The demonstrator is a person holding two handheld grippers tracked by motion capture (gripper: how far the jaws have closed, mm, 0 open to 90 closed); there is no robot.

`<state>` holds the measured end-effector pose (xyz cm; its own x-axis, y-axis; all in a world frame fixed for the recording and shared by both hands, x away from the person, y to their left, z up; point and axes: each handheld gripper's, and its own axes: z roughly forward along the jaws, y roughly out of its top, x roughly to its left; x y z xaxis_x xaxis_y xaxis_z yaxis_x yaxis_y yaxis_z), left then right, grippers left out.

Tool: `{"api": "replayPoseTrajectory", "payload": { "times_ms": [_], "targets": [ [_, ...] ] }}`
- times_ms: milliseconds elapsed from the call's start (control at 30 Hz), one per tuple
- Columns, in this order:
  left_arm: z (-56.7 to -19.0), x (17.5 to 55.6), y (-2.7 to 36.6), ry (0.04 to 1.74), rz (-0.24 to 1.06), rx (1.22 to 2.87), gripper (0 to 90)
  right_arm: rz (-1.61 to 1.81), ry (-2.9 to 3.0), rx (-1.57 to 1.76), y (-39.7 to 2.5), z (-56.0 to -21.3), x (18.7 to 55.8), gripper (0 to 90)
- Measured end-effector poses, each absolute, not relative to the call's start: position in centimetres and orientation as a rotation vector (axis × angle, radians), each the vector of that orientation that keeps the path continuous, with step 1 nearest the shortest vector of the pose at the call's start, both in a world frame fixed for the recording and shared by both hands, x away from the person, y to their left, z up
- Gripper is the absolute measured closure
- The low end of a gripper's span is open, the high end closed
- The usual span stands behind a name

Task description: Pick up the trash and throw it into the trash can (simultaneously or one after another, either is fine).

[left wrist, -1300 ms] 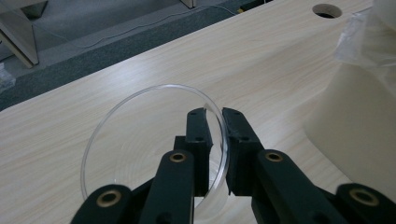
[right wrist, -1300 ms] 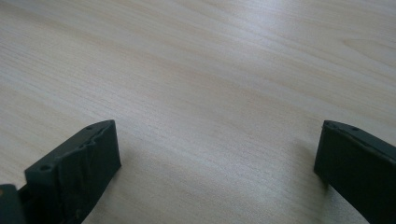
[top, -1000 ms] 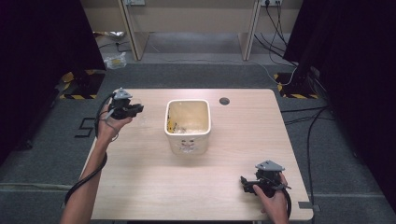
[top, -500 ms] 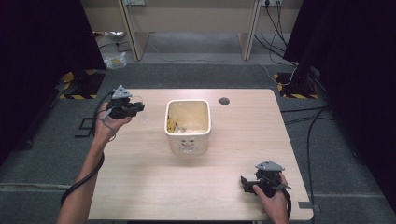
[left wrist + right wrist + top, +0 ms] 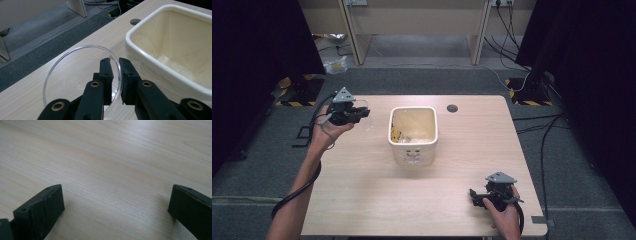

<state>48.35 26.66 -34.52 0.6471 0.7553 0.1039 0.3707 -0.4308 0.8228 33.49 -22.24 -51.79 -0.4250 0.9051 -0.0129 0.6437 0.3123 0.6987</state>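
Your left gripper (image 5: 114,65) has its fingers clamped on the rim of a clear round dish (image 5: 75,72), held at nine o'clock of the cream bin (image 5: 413,134). Nothing looks tipped in yet. Your right gripper (image 5: 479,196), fingers wide apart, rests on the worktop (image 5: 377,200) at five o'clock.

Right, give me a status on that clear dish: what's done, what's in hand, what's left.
Done: the left gripper has the clear round dish pinched by its rim, tilted beside the cream lined bin. In hand: it holds the dish near the bin's edge. Left, probably: bringing the dish over the bin's opening, or setting it down. The right gripper rests open on the bare wooden table.
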Motion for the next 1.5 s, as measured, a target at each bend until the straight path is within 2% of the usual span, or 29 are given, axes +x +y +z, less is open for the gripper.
{"api": "replayPoseTrajectory", "payload": {
  "times_ms": [700,1133,1500],
  "targets": [
    [-31.2,47.6,25.0,0.801,0.61,2.057,81.1,0.878,2.18,1.377,-22.2,-51.8,33.5,0.3],
    [-29.2,47.2,22.5,0.719,0.602,2.05,81.1,0.877,2.18,1.376,-22.2,-51.8,33.5,0.4],
    [-29.0,47.0,19.9,0.655,0.566,2.049,81.1,0.875,2.179,1.374,-22.2,-51.8,33.5,0.7]
  ]
}}
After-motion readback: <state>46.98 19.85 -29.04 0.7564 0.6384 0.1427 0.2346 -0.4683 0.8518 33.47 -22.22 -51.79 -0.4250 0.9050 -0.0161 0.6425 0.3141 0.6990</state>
